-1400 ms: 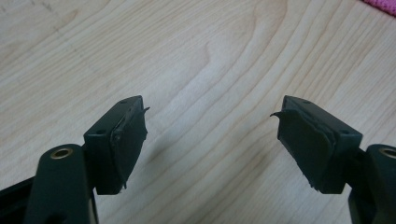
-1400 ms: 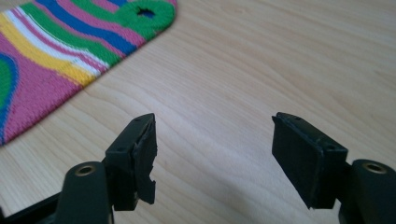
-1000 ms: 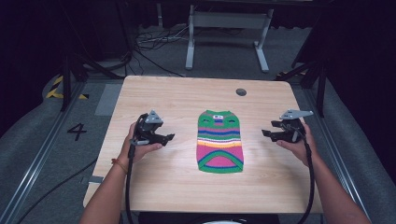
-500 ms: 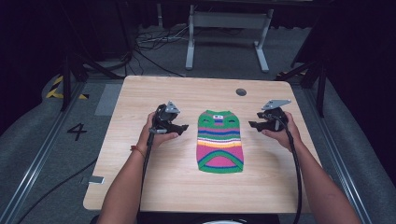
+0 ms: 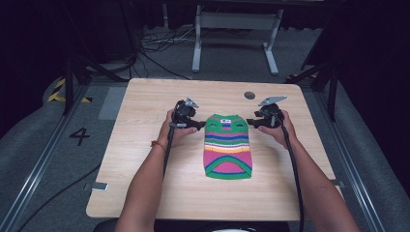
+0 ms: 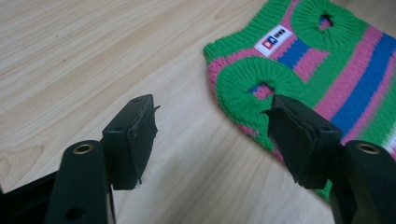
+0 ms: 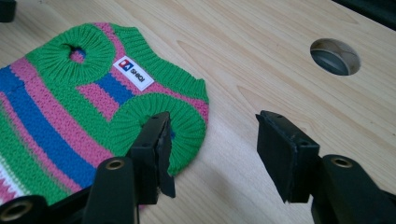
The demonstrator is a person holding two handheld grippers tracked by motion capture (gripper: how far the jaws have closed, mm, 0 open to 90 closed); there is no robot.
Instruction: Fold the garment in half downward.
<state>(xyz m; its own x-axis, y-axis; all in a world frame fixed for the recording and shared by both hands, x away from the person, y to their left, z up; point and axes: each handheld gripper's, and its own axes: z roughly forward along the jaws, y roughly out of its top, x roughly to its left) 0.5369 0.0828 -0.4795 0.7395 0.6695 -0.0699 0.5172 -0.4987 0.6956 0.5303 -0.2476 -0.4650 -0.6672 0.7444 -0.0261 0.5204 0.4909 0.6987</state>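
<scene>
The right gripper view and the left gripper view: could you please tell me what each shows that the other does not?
The right gripper view alone shows the round hole in the table. The left gripper view alone has the left hand-held gripper, jaws open, one over the garment's edge. Both share the striped knitted garment lying flat, its white label and two green ribbed armholes; the right hand-held gripper is open too.

Your left black two-jaw gripper [image 5: 202,125] and right black two-jaw gripper [image 5: 248,123] each carry a grey three-cornered plate and a black cable. Brass-ringed screw holes show on the jaws. You wear a thin red wristband [image 5: 155,144].
</scene>
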